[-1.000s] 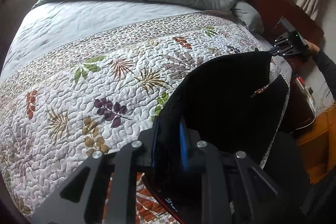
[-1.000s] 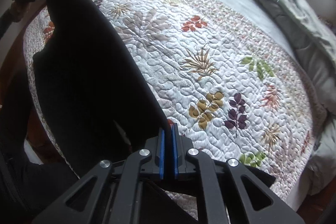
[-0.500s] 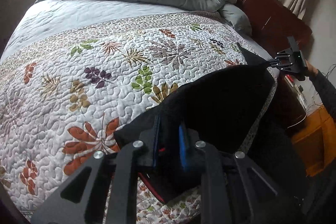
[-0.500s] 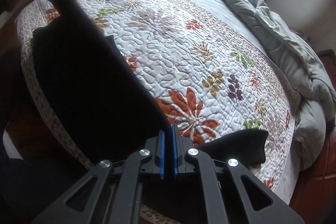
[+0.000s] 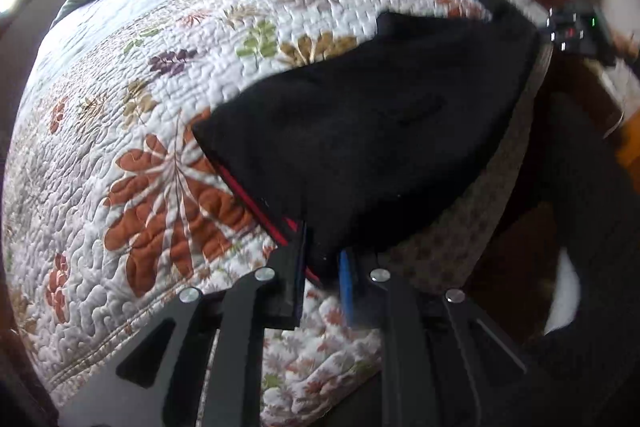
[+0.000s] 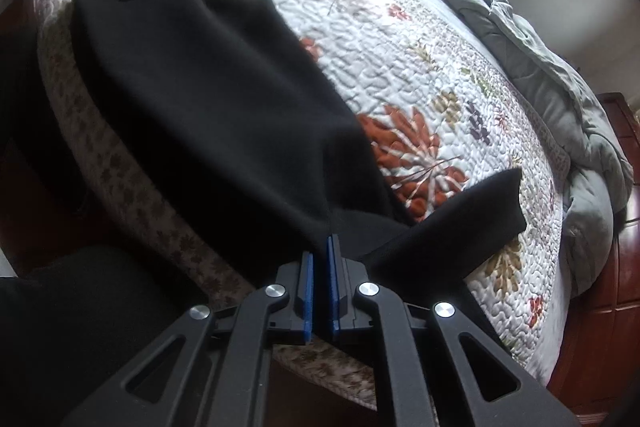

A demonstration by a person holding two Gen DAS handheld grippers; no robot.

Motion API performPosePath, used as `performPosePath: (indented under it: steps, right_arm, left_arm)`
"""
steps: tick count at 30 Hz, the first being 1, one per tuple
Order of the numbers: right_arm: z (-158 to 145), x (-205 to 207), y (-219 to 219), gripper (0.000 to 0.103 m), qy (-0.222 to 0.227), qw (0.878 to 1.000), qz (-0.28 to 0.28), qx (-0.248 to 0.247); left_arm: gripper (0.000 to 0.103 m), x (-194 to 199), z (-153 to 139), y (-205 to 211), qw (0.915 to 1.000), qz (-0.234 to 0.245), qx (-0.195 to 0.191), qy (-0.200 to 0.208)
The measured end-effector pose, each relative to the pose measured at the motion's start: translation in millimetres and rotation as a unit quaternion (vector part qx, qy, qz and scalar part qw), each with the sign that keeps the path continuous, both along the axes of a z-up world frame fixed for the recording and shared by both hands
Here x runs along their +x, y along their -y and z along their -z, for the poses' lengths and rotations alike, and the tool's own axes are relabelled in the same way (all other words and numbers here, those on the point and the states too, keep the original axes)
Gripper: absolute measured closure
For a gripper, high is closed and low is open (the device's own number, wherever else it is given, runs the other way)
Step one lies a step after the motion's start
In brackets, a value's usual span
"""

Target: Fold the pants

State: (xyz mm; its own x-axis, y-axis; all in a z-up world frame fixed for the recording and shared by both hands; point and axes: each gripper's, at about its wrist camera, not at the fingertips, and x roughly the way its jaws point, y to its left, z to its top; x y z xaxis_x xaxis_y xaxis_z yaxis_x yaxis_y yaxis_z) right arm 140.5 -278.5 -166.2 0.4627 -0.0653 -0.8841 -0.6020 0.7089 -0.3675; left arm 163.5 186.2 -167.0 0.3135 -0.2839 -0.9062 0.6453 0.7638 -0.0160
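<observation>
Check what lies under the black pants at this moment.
The black pants are spread on the floral quilt, near the bed's edge. The quilt shows all around them; whatever is beneath the cloth itself is covered.

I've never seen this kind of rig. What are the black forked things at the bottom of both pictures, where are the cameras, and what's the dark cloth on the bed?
No robot here: a person holds a pair of tongs in each hand, with a wide-angle camera on each looking along its fingers. One picture comes from the left tongs, the other from the right tongs. Each pair is shut on an edge of the black pants, stretched between them over the floral quilt near the bed's edge. A grey comforter is bunched at the far side.
</observation>
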Motion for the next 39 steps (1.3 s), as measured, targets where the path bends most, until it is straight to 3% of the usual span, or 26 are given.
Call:
performPosePath:
  steps: [7, 20, 24, 25, 28, 30, 32, 33, 34, 39]
  right_arm:
    - [22.9, -9.7, -8.4, 0.097, 0.004, 0.999, -0.003, -0.04]
    - [51.9, -12.2, -6.5, 0.092, -0.014, 0.999, -0.002, -0.05]
    - [47.7, -12.0, -3.2, 0.091, -0.013, 0.999, -0.001, -0.04]
    - [41.2, -10.4, 1.8, 0.089, -0.02, 1.0, 0.005, -0.02]
    - [17.8, -11.7, 13.9, 0.071, -0.051, 0.997, 0.017, 0.049]
    - [-4.1, -9.3, 27.6, 0.068, -0.067, 0.991, 0.037, 0.108]
    - [-23.9, 0.2, 41.8, 0.068, -0.073, 0.983, 0.064, 0.156]
    - [-34.9, 10.5, 50.9, 0.068, -0.07, 0.979, 0.083, 0.175]
    - [-43.3, 22.4, 58.4, 0.068, -0.066, 0.975, 0.103, 0.188]
    - [-70.1, 120.6, 114.9, 0.062, -0.025, 0.938, 0.271, 0.213]
  left_arm:
    - [0.09, -14.1, 20.3, 6.5, 0.9972, 0.028, 0.068, 0.008]
    - [0.091, -22.9, 34.4, -6.0, 0.9963, 0.005, 0.085, 0.002]
    - [0.059, -42.3, 27.7, -17.9, 0.9951, -0.018, 0.096, 0.014]
    - [0.056, -48.8, 22.2, -22.8, 0.9953, -0.023, 0.092, 0.016]
    - [0.053, -64.1, 4.5, -37.0, 0.9953, -0.053, 0.079, 0.019]
    - [0.046, -71.6, -8.5, -37.9, 0.9955, -0.071, 0.059, 0.023]
    - [0.035, -76.5, -23.6, -19.4, 0.9954, -0.08, 0.03, 0.042]
    - [0.023, -78.2, -26.5, -8.5, 0.9949, -0.085, 0.02, 0.049]
    - [0.017, -76.9, -28.8, 14.6, 0.9947, -0.084, 0.004, 0.06]
    - [0.014, -49.4, -18.5, 123.4, 0.9925, -0.061, -0.078, 0.071]
